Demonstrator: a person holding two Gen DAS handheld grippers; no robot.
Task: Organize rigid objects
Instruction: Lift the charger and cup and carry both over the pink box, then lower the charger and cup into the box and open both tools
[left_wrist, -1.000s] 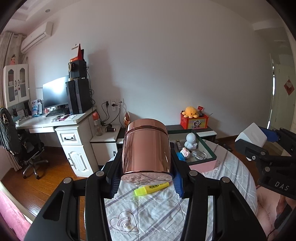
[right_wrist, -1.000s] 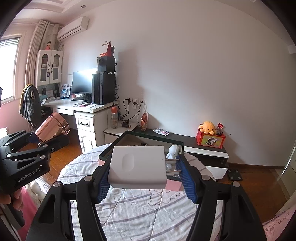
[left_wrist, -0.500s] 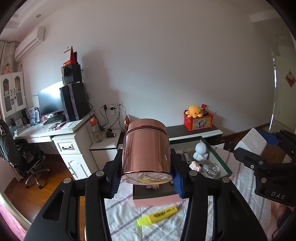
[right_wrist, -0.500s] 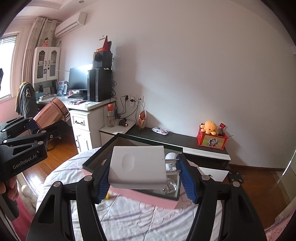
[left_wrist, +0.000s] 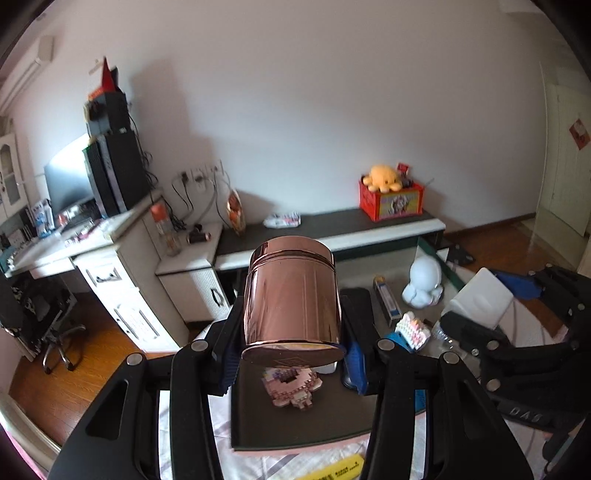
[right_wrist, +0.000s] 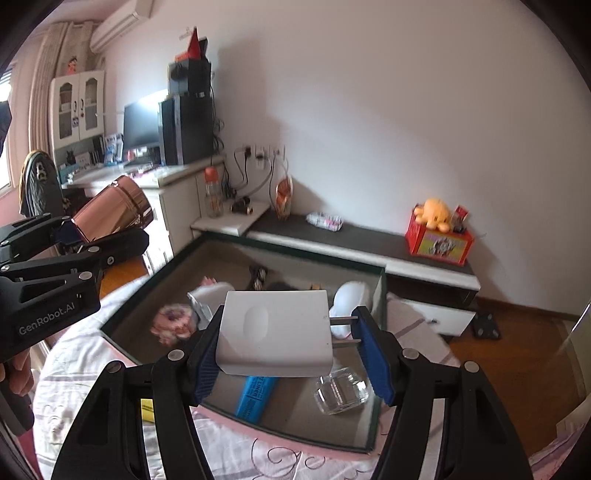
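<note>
Left gripper (left_wrist: 291, 354) clamps the copper tin (left_wrist: 291, 295), right gripper (right_wrist: 291, 354) pinches the white charger (right_wrist: 275, 332); both now hang over the tray (right_wrist: 373, 417), closer than before. Left gripper reads "GenRobot.AI".

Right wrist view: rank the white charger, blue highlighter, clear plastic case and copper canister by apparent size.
1. white charger, largest, but closest to the lens, so inflated.
2. copper canister.
3. blue highlighter and clear plastic case look about alike; the charger hides part of the highlighter, so unranked.
</note>
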